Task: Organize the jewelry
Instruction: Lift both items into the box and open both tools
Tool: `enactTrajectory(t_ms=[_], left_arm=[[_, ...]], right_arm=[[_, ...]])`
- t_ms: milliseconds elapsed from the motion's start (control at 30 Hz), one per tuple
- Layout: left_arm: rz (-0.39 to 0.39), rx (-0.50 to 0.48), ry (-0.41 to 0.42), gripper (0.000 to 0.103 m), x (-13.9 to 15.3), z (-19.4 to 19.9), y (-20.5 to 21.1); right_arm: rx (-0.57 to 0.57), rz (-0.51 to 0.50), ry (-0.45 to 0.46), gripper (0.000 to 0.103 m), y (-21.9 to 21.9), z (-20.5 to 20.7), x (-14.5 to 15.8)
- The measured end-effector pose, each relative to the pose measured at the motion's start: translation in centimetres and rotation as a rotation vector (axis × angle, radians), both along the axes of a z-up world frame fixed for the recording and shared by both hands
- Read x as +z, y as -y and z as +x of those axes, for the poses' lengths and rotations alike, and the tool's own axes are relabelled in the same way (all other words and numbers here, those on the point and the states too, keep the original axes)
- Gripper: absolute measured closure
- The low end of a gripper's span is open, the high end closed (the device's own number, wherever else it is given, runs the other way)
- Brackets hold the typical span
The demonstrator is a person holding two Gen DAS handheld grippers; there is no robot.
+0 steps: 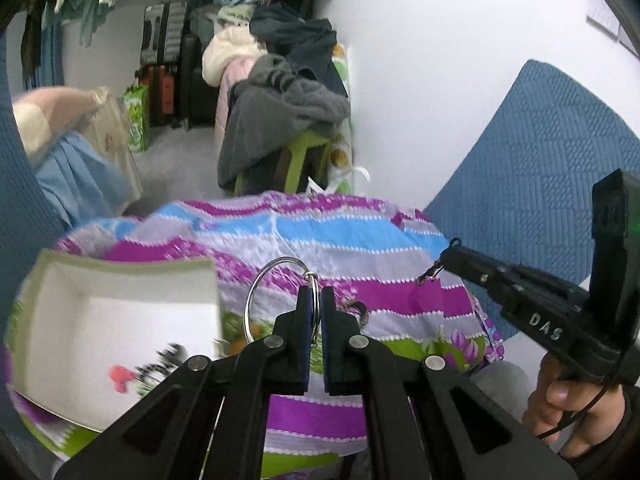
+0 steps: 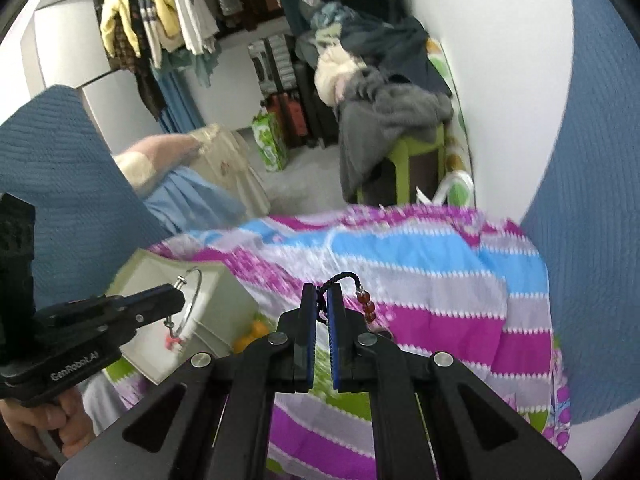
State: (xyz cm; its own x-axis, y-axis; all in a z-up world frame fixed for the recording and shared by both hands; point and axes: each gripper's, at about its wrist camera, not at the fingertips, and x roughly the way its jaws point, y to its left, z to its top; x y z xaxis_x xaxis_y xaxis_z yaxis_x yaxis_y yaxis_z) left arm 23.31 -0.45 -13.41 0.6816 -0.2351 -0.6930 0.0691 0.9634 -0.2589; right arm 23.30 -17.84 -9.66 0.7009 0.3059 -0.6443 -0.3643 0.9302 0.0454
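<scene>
Your left claw (image 1: 311,300), clamped on the silver bangle (image 1: 276,296), hangs just right of the white box (image 1: 120,320); your right claw (image 2: 322,300), clamped on the beaded cord (image 2: 362,300), sits farther right.

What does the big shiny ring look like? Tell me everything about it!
The ring is a thin, round hoop that looks like silvery metal, maybe a bangle. A small knob clasp sits on its rim. The left gripper is shut on its edge and holds it up in the air, standing nearly upright, above the striped cloth and beside the white box. Only the gripper's pads touch it.
</scene>
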Motion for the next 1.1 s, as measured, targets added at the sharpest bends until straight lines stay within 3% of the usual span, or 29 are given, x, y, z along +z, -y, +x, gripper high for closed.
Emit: enactTrajectory(t_ms=[200,467,833,1100], left_arm=[[0.037,0.045,0.032,0.101,2.9,-0.6,-3.8],[0.034,0.108,0.05,0.101,4.0,-2.5,-9.6],[0.029,0.169,-0.055,0.1,-1.7,-5.3,-15.5],[-0.002,0.179,-0.139,0.1,-6.7,-6.4,-16.7]], right_arm=[[0.063,-0.011,0.052,0.099,-4.7,-0.7,3.3],[0.176,0.001,0.04,0.099,-11.5,-1.8,3.5],[0.301,-0.027,-0.106,0.099,-19.0,-3.0,-3.5],[0.303,-0.076,-0.218,0.099,-19.3,-2.8,-8.9]])
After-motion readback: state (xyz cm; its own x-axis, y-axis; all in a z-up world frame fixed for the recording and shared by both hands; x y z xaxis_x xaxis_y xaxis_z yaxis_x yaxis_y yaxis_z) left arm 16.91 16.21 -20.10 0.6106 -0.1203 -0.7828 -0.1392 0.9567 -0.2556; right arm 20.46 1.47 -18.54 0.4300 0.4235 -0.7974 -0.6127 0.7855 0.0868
